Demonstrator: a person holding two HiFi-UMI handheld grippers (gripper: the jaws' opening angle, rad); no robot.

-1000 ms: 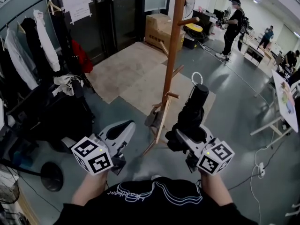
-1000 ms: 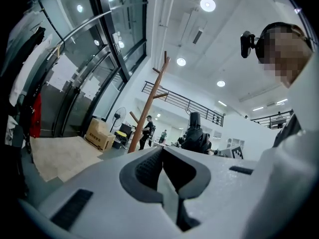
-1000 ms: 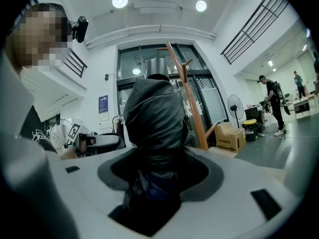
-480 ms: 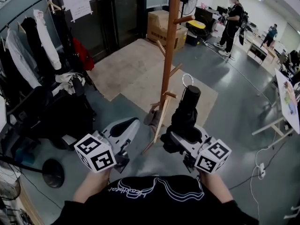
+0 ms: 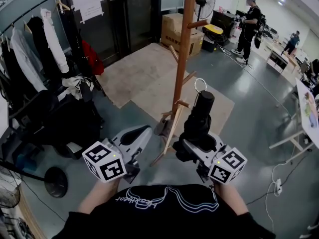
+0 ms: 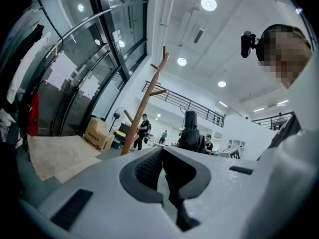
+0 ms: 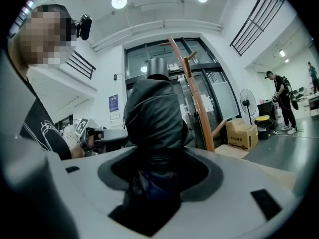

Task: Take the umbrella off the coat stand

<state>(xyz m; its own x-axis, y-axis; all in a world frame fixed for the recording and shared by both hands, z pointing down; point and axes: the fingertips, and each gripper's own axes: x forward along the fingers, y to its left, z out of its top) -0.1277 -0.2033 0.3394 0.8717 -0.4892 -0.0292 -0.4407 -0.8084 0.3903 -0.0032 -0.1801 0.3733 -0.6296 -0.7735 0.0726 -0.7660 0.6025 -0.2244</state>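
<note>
My right gripper (image 5: pixel 192 142) is shut on a black folded umbrella (image 5: pixel 198 116), which stands upright in its jaws with a white wrist loop (image 5: pixel 200 85) at the top. The umbrella hangs free of the wooden coat stand (image 5: pixel 182 59), just to the right of the pole's lower pegs. In the right gripper view the umbrella (image 7: pixel 154 118) fills the space between the jaws (image 7: pixel 157 156), with the stand (image 7: pixel 192 93) behind it. My left gripper (image 5: pixel 142 132) is shut and empty, to the left of the stand's foot. In the left gripper view its jaws (image 6: pixel 162 151) meet, and the stand (image 6: pixel 144 103) and the umbrella (image 6: pixel 189 133) show beyond.
A clothes rack (image 5: pixel 30 49) with hanging garments lines the left side. Flat cardboard sheets (image 5: pixel 144 73) lie on the floor behind the stand, with a cardboard box (image 5: pixel 177 29) beyond. A person (image 5: pixel 249 24) stands far right. A round black base (image 5: pixel 55 180) sits low left, a desk (image 5: pixel 306 108) at the right.
My left gripper has edged a little forward toward the stand's foot. The right gripper keeps its hold on the umbrella and has turned slightly.
</note>
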